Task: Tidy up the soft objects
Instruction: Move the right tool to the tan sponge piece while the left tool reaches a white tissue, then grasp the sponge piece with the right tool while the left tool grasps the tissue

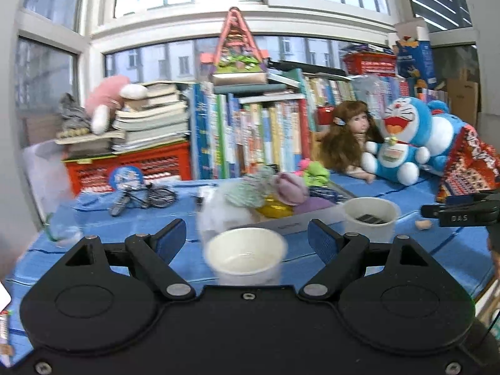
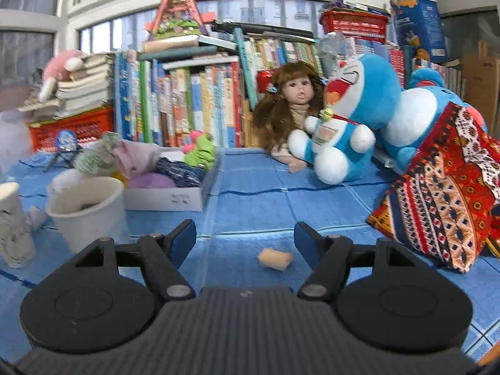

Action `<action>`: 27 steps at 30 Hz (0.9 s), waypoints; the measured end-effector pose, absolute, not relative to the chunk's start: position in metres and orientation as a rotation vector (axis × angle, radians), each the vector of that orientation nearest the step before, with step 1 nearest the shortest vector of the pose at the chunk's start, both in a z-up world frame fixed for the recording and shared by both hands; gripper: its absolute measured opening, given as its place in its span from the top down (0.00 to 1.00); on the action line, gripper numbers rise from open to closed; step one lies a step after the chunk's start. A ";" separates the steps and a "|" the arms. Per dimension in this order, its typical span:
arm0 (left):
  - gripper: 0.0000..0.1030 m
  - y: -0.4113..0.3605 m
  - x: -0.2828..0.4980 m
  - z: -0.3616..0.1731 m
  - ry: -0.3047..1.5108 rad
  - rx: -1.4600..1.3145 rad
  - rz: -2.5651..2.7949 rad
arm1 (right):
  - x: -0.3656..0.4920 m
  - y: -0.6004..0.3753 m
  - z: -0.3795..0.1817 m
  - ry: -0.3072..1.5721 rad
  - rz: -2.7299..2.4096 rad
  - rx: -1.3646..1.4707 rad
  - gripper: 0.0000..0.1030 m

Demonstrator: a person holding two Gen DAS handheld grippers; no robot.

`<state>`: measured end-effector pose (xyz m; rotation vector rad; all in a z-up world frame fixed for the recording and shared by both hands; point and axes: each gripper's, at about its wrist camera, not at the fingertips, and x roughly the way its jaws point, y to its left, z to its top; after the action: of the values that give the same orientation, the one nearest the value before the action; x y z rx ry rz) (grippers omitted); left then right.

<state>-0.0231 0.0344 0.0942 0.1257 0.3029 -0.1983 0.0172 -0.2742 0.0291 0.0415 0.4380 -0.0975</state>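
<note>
Between the left gripper's (image 1: 247,239) spread fingers stands a cup (image 1: 246,255) (ungrasped); right gripper (image 2: 245,239) gapes empty.

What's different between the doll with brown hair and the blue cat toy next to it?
The doll has long brown hair and a lifelike face; the blue cat toy is a blue-and-white cartoon plush with a wide open red mouth. The doll sits further back, partly hidden behind the cat toy, which looks bulkier. The cat toy has rounded white paws; the doll has a small skin-toned hand. Both sit on the blue cloth in front of the books.
</note>
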 end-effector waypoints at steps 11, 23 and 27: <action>0.65 0.107 0.035 0.083 0.469 0.011 -0.180 | 0.046 -0.282 0.012 0.519 -0.192 -0.008 0.24; 0.69 0.157 0.189 0.048 0.922 -0.376 -0.354 | 0.077 -0.288 -0.002 0.653 -0.184 -0.049 0.30; 0.57 0.147 0.228 0.039 1.065 -0.456 -0.395 | 0.084 -0.293 -0.003 0.675 -0.164 -0.010 0.32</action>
<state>0.2283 0.1468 0.0392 -0.4563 1.0647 -0.3948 0.0841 -0.2928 -0.0026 -0.0102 0.6746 -0.1642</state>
